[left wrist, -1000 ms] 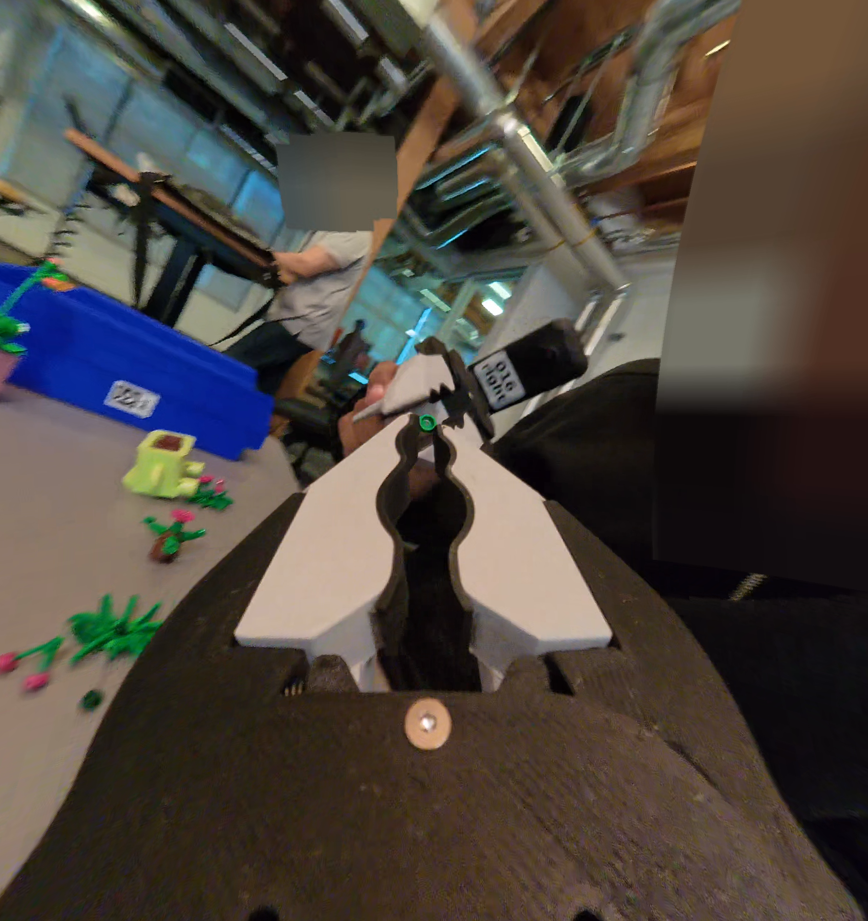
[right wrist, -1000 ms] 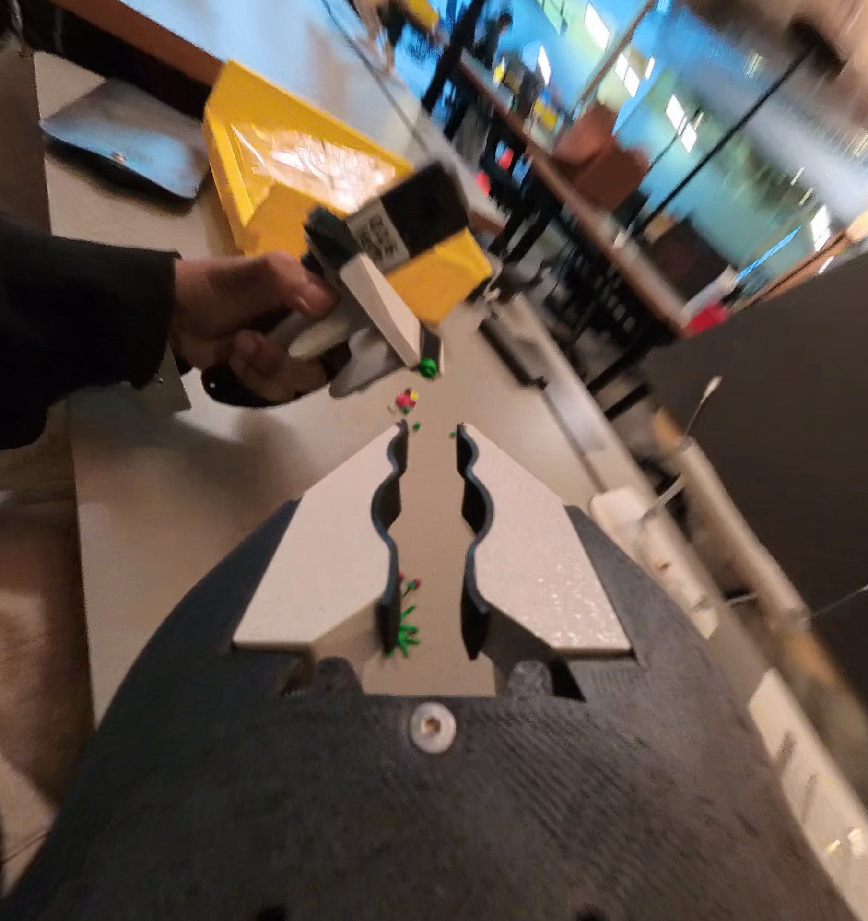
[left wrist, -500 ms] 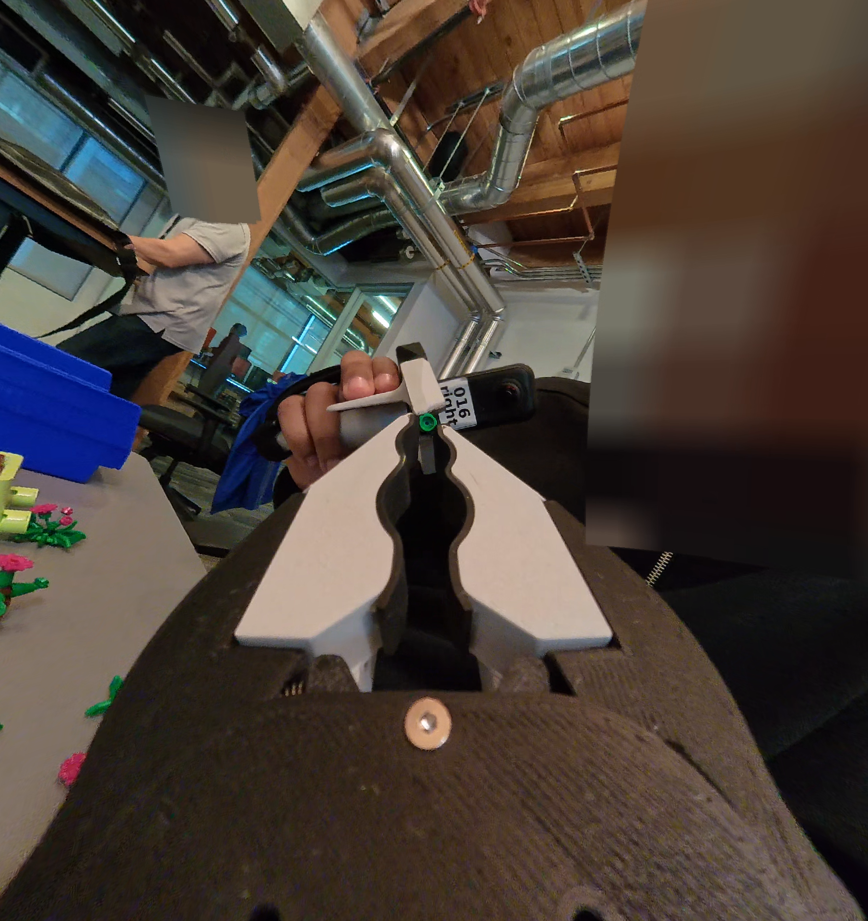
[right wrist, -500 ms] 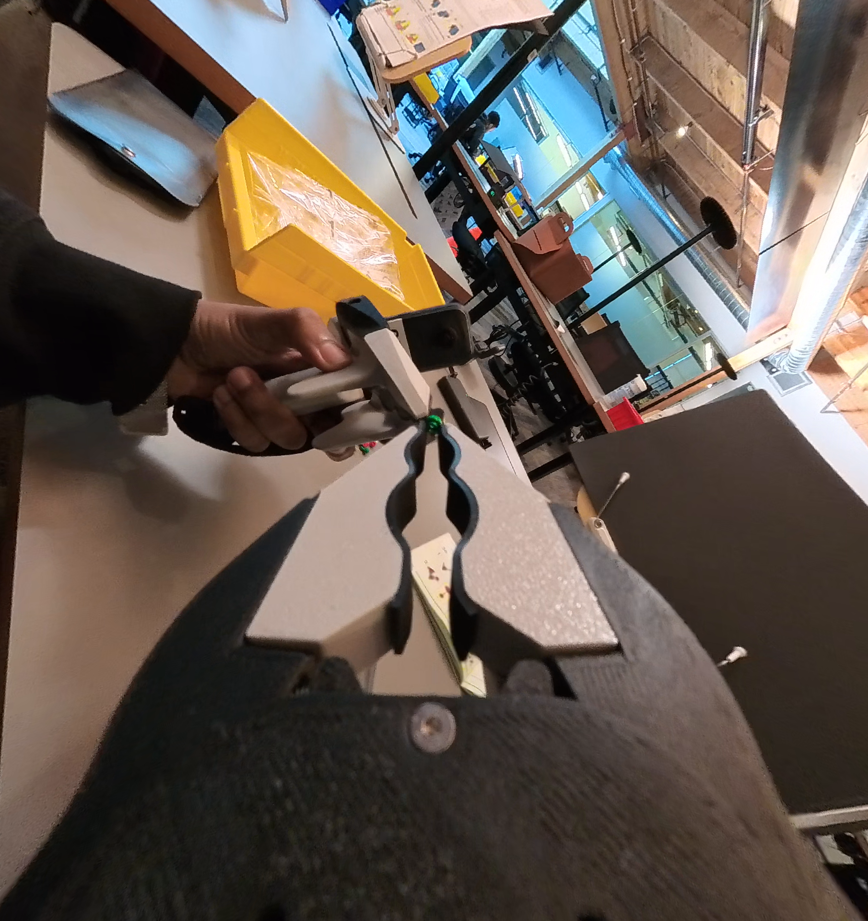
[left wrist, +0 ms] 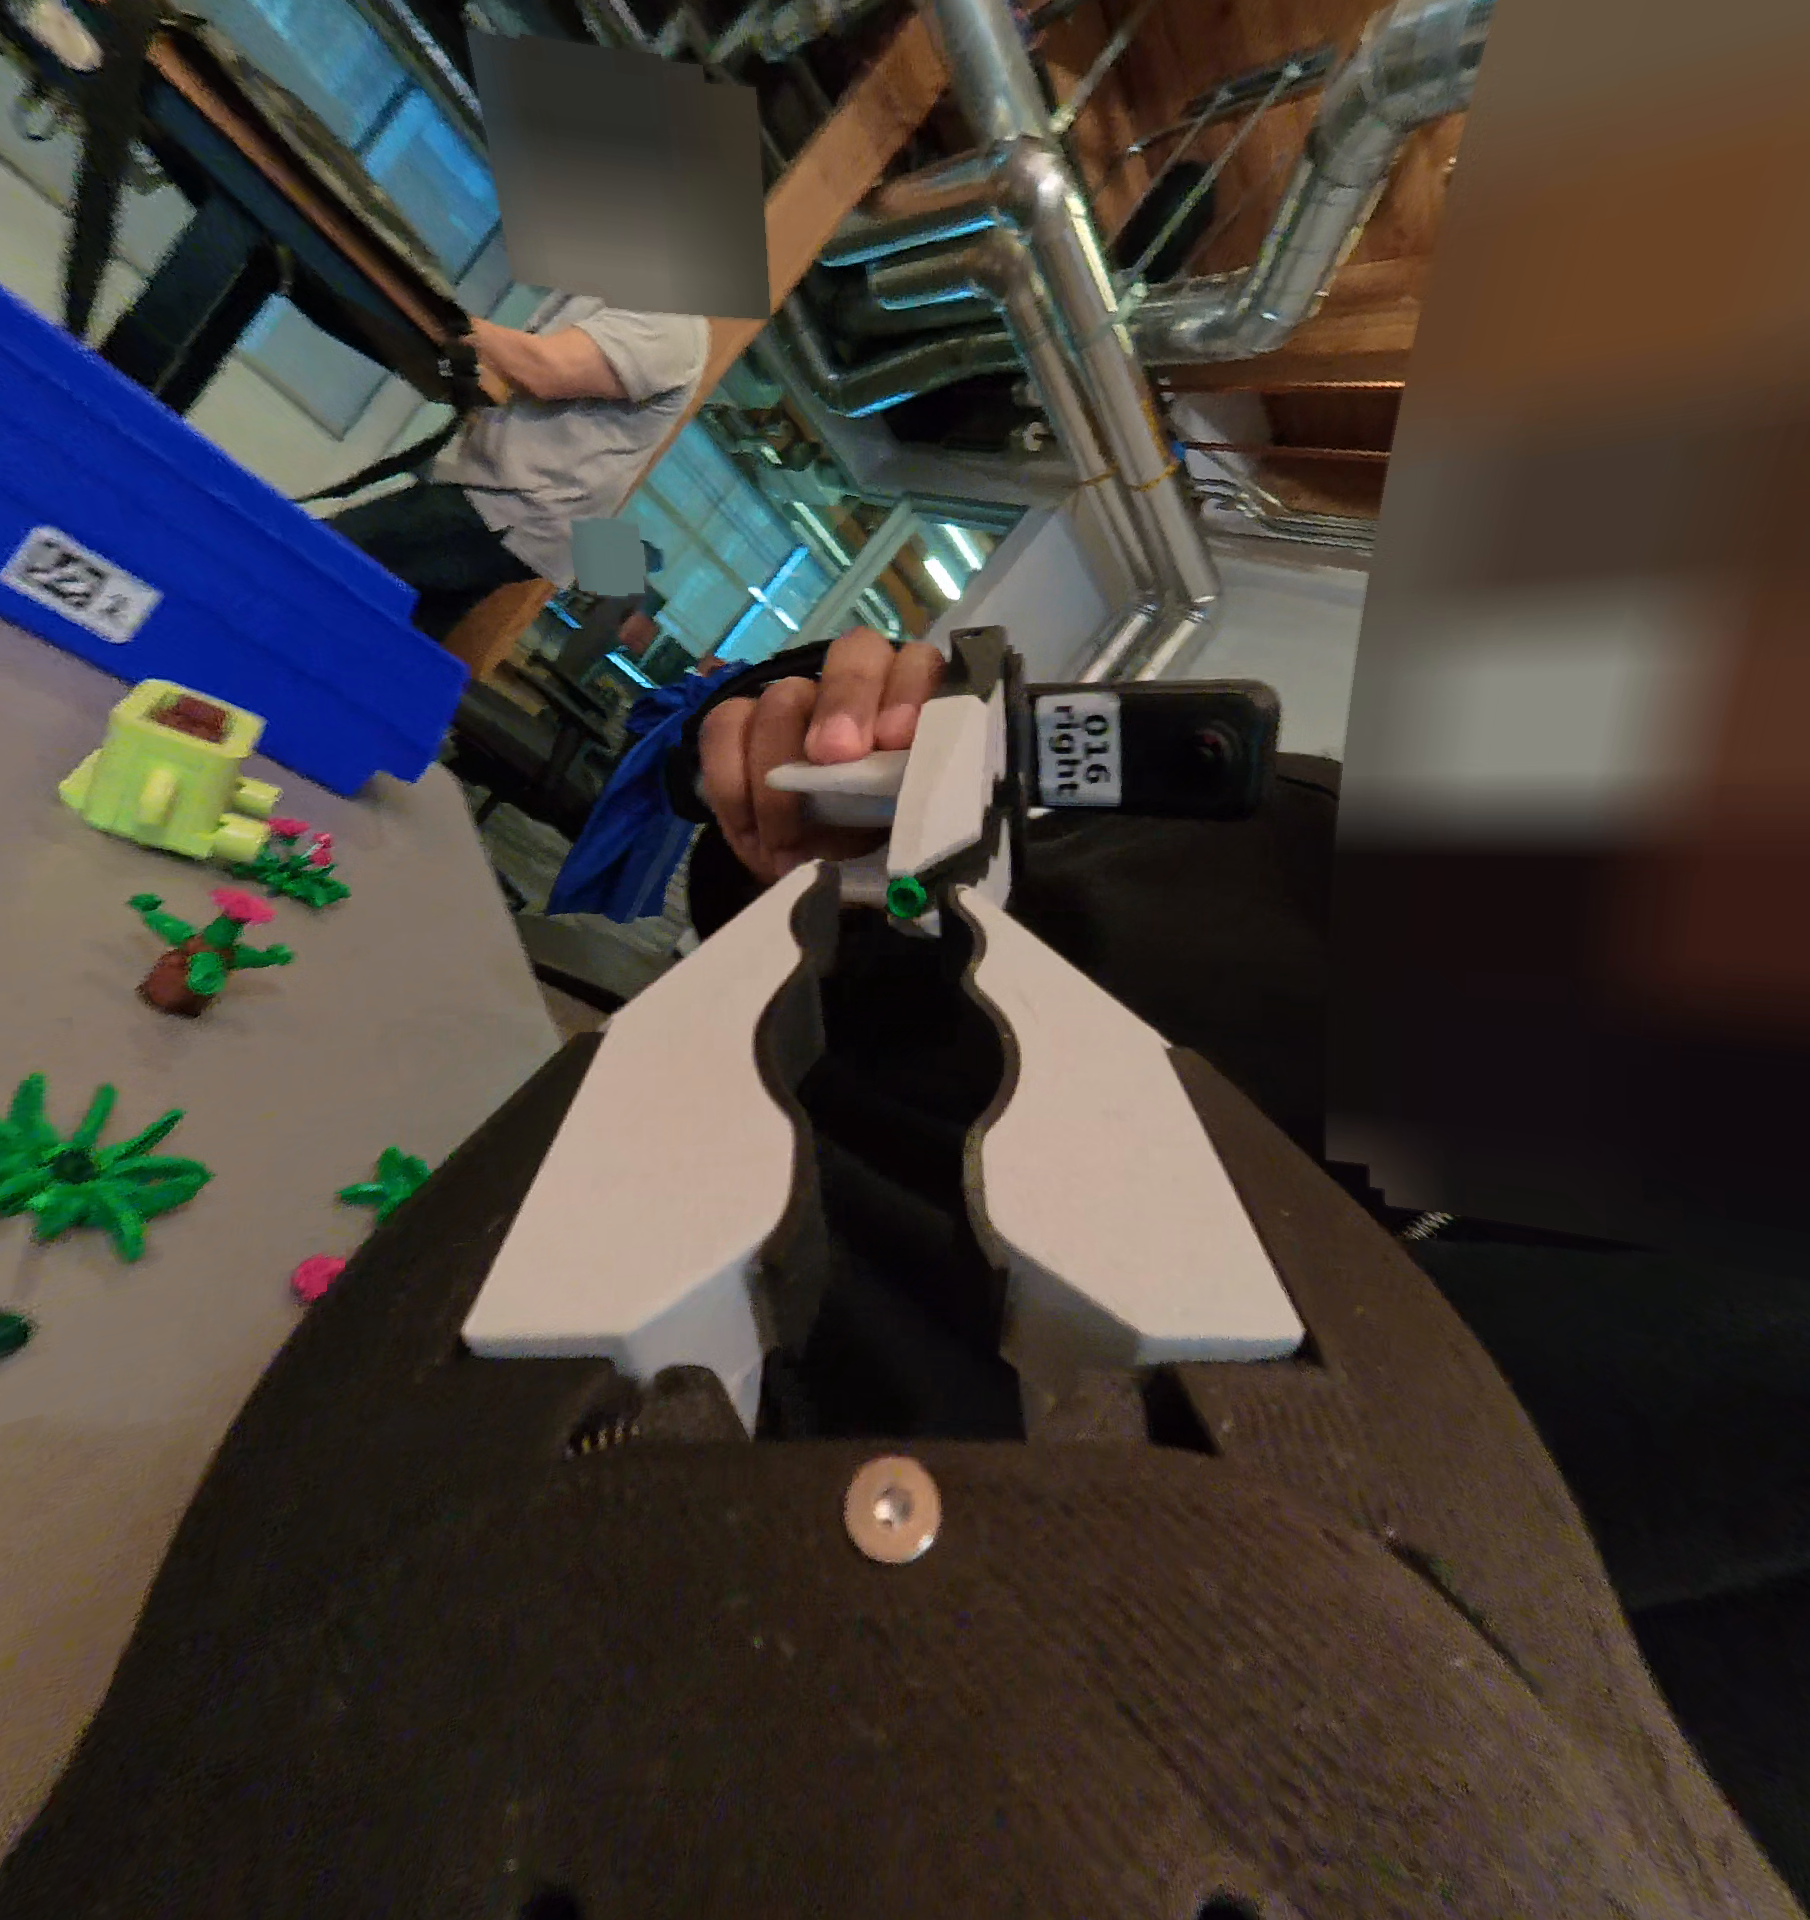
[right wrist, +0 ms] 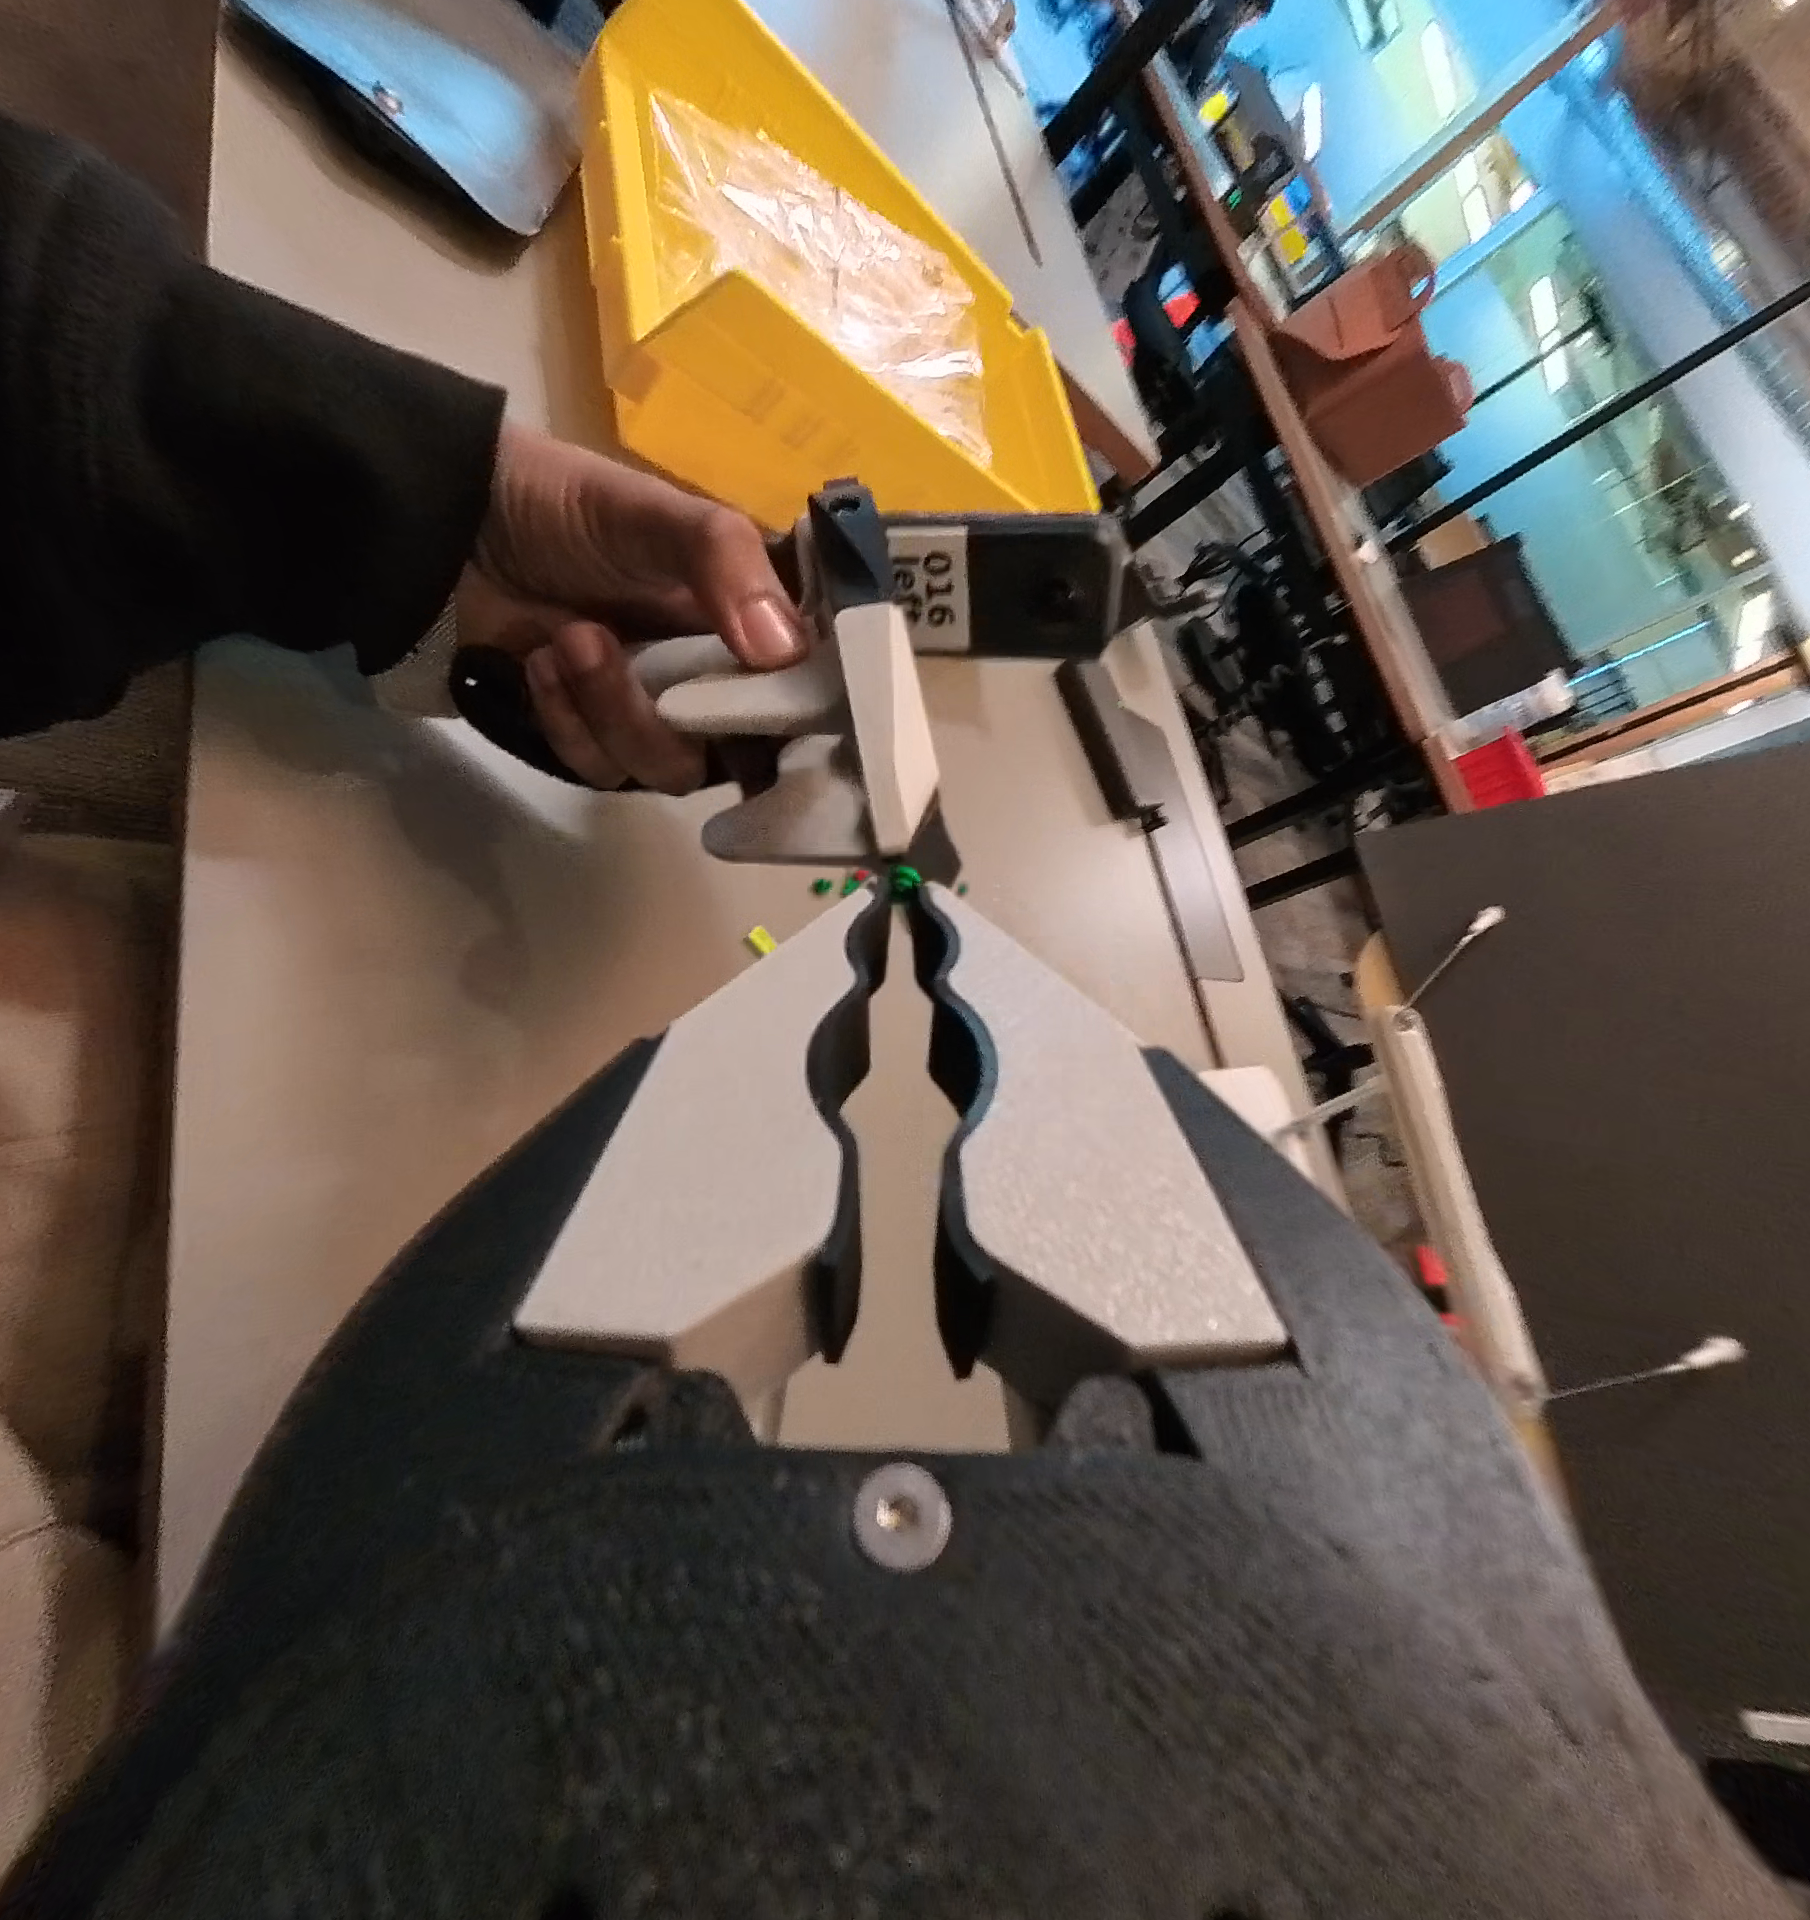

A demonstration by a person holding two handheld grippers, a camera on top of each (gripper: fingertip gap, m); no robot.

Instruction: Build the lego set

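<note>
A small green round lego piece (left wrist: 905, 896) is held in the air off the table edge. My right gripper (right wrist: 897, 902) is shut on it (right wrist: 901, 881). In the left wrist view the right gripper's fingers (left wrist: 948, 800) come in from above, pinching the piece. My left gripper (left wrist: 896, 914) is open, its tips standing apart on either side of the piece. In the right wrist view the left gripper's fingers (right wrist: 885, 717) point down at the piece, held by a hand in a black sleeve.
On the grey table (left wrist: 205, 1403) lie a lime-green pot (left wrist: 163, 769), a small plant with a pink flower (left wrist: 210, 951), green leaves (left wrist: 65, 1169) and pink bits (left wrist: 317, 1276). A blue bin (left wrist: 205, 582) stands behind. A yellow bin (right wrist: 828, 312) holds plastic bags. My left and right fingertips are right by each other. From the left gripper's tips to the lime-green pot (left wrist: 163, 769) is close to 25 centimeters.
My right gripper closed on the green piece while the left still held it. My left gripper has now opened, leaving the piece in the right gripper. Both views have swung.
</note>
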